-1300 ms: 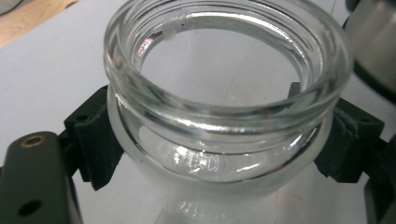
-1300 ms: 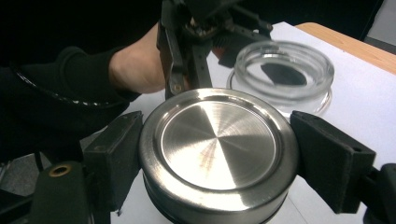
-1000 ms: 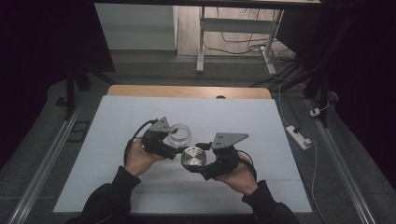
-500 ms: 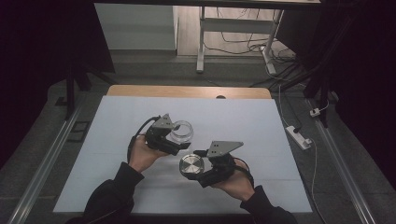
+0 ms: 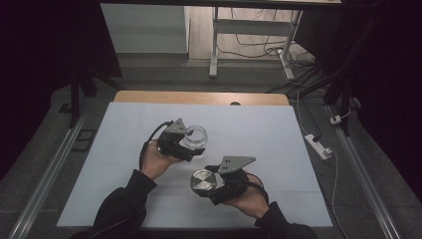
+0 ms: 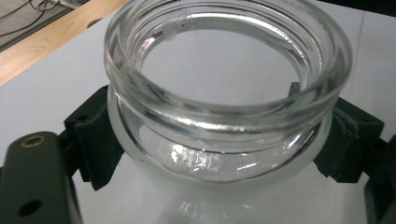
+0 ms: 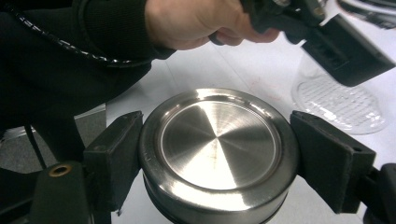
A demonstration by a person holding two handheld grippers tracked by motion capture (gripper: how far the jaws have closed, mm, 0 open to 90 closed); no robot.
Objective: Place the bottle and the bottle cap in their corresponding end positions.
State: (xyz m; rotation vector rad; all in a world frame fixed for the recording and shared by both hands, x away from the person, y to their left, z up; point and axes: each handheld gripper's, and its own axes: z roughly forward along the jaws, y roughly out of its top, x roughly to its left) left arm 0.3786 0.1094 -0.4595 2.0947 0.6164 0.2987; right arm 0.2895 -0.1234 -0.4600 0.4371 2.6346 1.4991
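Note:
A clear glass jar (image 5: 196, 135) with an open mouth is clamped at its body by my left gripper (image 5: 191, 141), near the middle of the white table (image 5: 278, 134). In the left gripper view the jar (image 6: 224, 154) sits between both black jaws, and the left gripper (image 6: 219, 144) is shut on it. My right gripper (image 5: 203, 183) is nearer the person and is shut on a round brushed-steel lid (image 5: 201, 181). The lid (image 7: 217, 149) is pinched at its rim from both sides. The jar's ribbed base (image 7: 341, 100) shows beyond it, under the left hand (image 7: 196, 21).
A wooden strip (image 5: 199, 97) borders the table's far edge. A white power strip (image 5: 317, 146) lies on the floor to the right, with table legs and cables (image 5: 259, 40) beyond. White surface lies free to the left, right and far side of the grippers.
The right gripper has drawn the lid toward the person and slightly left, away from the jar. The left gripper and jar have shifted slightly away, toward the far side.

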